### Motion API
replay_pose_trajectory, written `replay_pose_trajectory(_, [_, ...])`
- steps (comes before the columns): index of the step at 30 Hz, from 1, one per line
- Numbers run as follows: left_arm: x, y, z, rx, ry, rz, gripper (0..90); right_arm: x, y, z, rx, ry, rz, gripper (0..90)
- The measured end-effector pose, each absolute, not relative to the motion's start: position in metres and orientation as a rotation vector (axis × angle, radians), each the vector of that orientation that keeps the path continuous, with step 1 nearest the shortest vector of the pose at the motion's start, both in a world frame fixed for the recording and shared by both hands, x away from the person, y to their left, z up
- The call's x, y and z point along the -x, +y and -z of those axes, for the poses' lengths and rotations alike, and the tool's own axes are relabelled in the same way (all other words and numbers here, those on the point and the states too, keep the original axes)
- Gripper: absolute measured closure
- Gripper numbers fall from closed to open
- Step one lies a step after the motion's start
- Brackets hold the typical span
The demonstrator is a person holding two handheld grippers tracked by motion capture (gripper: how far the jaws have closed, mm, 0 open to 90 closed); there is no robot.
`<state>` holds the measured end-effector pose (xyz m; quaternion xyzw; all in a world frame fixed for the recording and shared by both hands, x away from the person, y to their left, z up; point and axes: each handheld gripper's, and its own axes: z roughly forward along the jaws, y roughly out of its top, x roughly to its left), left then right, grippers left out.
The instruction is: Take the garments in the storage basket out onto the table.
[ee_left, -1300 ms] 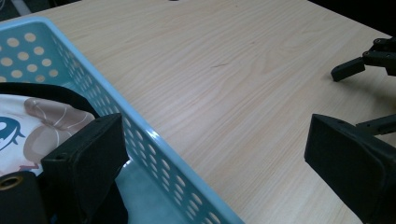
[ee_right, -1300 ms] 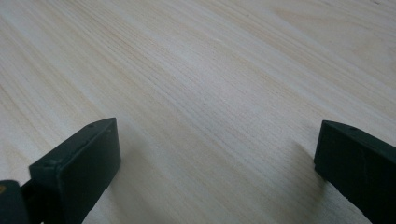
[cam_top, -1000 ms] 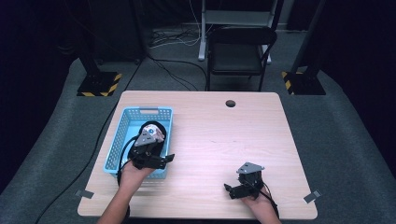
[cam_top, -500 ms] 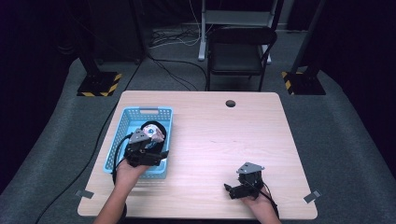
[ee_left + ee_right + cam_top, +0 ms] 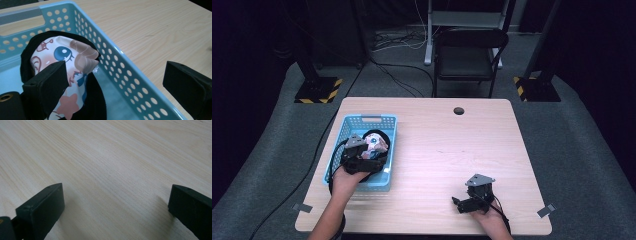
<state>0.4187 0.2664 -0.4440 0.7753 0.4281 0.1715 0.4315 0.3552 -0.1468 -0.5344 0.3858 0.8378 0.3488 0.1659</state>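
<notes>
A light-blue perforated basket [image 5: 343,134] stands on the left half of the wooden table. Inside it lies a cartoon-print cloth with black edging [image 5: 377,143] [image 5: 67,53]. My left gripper [image 5: 371,163] [image 5: 117,86] hovers over the basket's near end, open, nothing between its jaws. In the left gripper view one jaw stands in front of the cloth and the other shows past the basket's long wall [image 5: 120,70], against the tabletop. My right gripper [image 5: 460,204] [image 5: 116,202] rests low near the table's front edge, open over bare wood.
The table [image 5: 452,145] has a round cable hole [image 5: 458,110] near its far edge. A black chair [image 5: 467,60] stands behind the table. Yellow-black striped stand feet [image 5: 314,92] sit on the floor at both far corners. Tape marks [image 5: 546,210] flag the front corners.
My left gripper has shifted a little to the left over the basket, jaws still open. The cloth stays in the basket. The right gripper has not moved.
</notes>
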Motion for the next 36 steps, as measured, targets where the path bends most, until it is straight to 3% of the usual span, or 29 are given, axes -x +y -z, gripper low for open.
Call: replay_pose_trajectory(36, [-0.456, 0.287, 0.453, -1.944, 1.238, -0.418, 4.8, -0.355, -0.147, 0.534, -1.098, 2.386, -0.994, 0.0])
